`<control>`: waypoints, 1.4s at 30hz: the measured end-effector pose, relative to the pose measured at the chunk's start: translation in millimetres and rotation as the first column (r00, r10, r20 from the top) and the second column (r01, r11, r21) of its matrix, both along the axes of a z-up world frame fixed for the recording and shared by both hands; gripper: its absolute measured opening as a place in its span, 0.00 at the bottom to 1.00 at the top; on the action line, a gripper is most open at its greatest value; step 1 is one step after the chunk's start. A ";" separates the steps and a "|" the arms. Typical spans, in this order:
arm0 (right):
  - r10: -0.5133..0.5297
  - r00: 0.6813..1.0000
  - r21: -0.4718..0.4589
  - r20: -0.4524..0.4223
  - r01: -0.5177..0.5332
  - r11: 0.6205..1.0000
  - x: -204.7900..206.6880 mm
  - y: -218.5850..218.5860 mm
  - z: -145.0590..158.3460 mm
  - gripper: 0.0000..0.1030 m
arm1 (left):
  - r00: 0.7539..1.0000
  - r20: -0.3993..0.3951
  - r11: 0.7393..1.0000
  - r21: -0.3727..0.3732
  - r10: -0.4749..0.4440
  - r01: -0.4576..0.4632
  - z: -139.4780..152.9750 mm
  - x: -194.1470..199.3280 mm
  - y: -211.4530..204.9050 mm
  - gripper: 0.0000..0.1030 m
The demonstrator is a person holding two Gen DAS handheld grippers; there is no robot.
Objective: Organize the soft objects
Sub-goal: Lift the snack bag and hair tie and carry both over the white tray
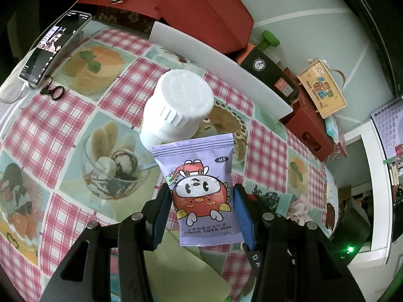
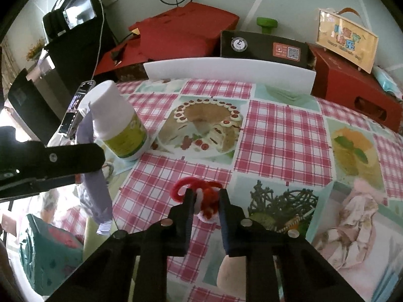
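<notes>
Holding one soft thing each, both grippers look mid-carry, so the step in hand seems to be moving the items to wherever they are grouped. The left gripper (image 1: 203,201) has its jaws clamped on the sides of a wipes pack (image 1: 199,188), a glossy lilac pouch with crimped ends, lifted above the worktop (image 1: 50,138). The right gripper (image 2: 206,202) has its jaws pinched on a pipe-cleaner toy (image 2: 205,196), fuzzy, red and white, with a curled loop; whether it is lifted or touches the cloth cannot be told. Next, each likely needs a gentle set-down and a release without crushing. Beyond stands a bottle (image 1: 176,105), hard white plastic with a ribbed cap, then a white board (image 2: 229,71) and red boxes (image 1: 196,7).
</notes>
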State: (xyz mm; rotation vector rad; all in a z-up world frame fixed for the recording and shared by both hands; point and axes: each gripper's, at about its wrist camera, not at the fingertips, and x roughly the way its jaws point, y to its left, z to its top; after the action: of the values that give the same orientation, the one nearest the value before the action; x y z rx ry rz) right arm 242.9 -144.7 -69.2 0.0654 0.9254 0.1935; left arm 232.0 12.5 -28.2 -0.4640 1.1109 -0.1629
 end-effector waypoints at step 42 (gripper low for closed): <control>-0.453 0.865 0.040 0.214 0.456 0.889 -138.1 -141.3 125.7 0.18 | 0.900 0.214 0.926 0.097 -0.379 0.366 80.2 -80.7 -129.4 0.49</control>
State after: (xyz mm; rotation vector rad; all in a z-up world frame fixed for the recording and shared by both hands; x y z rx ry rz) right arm 104.8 -286.0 56.5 0.2458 0.6680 -0.2428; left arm 151.3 -116.9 52.0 -0.1715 0.9633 -0.5101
